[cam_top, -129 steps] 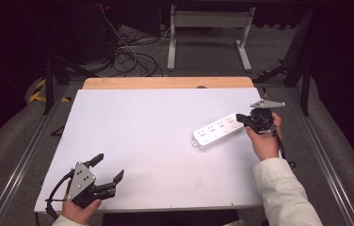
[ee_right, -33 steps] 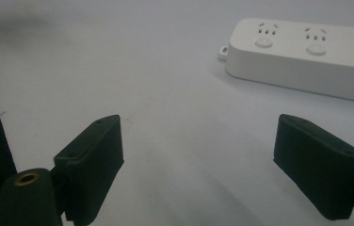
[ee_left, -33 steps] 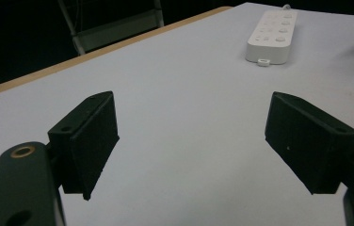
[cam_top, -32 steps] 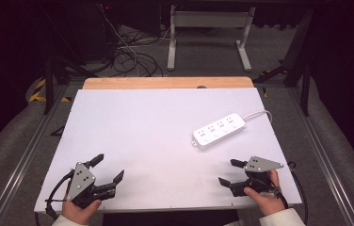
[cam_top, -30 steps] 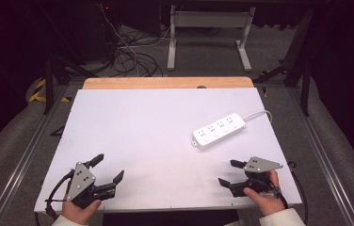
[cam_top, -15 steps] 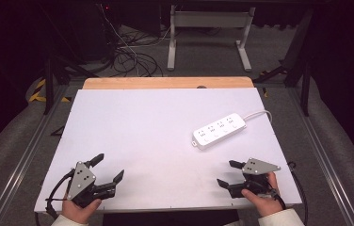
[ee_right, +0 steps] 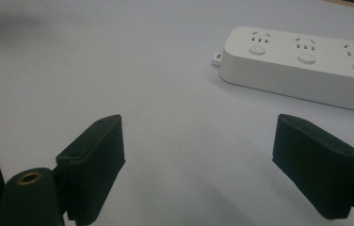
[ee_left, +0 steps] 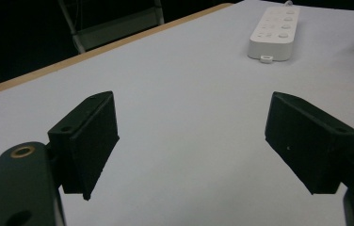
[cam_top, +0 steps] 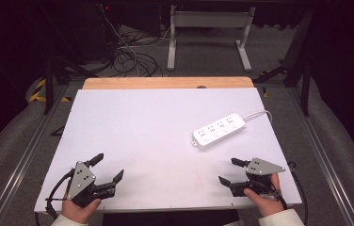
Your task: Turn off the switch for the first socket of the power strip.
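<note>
A white power strip (cam_top: 219, 130) lies at an angle on the right half of the white table (cam_top: 142, 132), its cord trailing off the right edge. It also appears far off in the left gripper view as the power strip (ee_left: 275, 32) and close by in the right gripper view as the power strip (ee_right: 307, 63). My left gripper (cam_top: 108, 168) rests open at the front left corner, nothing between its jaws. My right gripper (cam_top: 228, 170) rests open at the front right, a short way in front of the strip, jaws empty.
The table's wooden back edge (cam_top: 165, 83) borders a dark floor with tangled cables (cam_top: 132, 52) and a grey metal stand (cam_top: 208, 33). Metal rails run along both sides of the table.
The right gripper left the power strip's cord end and drew back to the front right of the table, where it has settled. The left gripper has stayed put.
</note>
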